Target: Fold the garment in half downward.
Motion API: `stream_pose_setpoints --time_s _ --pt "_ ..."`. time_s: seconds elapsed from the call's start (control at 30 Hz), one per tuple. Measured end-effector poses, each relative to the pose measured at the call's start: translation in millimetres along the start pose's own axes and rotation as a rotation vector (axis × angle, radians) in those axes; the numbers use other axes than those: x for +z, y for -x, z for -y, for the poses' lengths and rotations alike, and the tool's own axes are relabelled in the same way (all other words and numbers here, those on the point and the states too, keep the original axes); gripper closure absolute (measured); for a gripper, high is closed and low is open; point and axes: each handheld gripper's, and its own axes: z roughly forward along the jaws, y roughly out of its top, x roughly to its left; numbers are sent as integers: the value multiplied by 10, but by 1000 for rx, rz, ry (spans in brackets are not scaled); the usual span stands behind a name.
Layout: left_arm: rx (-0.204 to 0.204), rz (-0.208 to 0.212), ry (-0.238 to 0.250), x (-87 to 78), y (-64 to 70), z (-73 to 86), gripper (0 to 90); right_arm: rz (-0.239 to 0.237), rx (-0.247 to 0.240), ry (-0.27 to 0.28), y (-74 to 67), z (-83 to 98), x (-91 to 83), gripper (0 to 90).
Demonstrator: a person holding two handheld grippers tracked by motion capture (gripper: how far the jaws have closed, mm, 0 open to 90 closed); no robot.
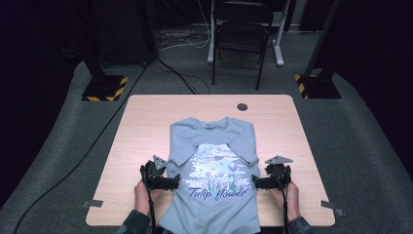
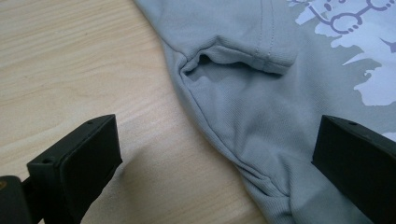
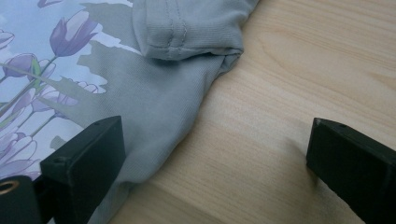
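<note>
Both forearms reach forward side by side, a hand behind each claw. The left claw and right claw point inward at each other, jaws spread wide, holding nothing.

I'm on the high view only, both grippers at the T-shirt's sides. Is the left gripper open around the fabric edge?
Observer: Yes. In the left gripper view, the left gripper is open, and the T-shirt side edge runs between its jaws.
Operator: And the right one?
Observer: The right gripper is open too; one jaw is over the fabric, the other over bare table.
Operator: Are the sleeves tucked?
Observer: The sleeve lies folded over the shirt body, its stitched hem facing up.
</note>
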Motion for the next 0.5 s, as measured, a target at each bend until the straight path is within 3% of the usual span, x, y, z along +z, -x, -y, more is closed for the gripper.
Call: stream_pose_setpoints --time_s 0.5 --pt "-6 11 -2 -32 21 36 4 3 4 1 -21 62 -56 38"
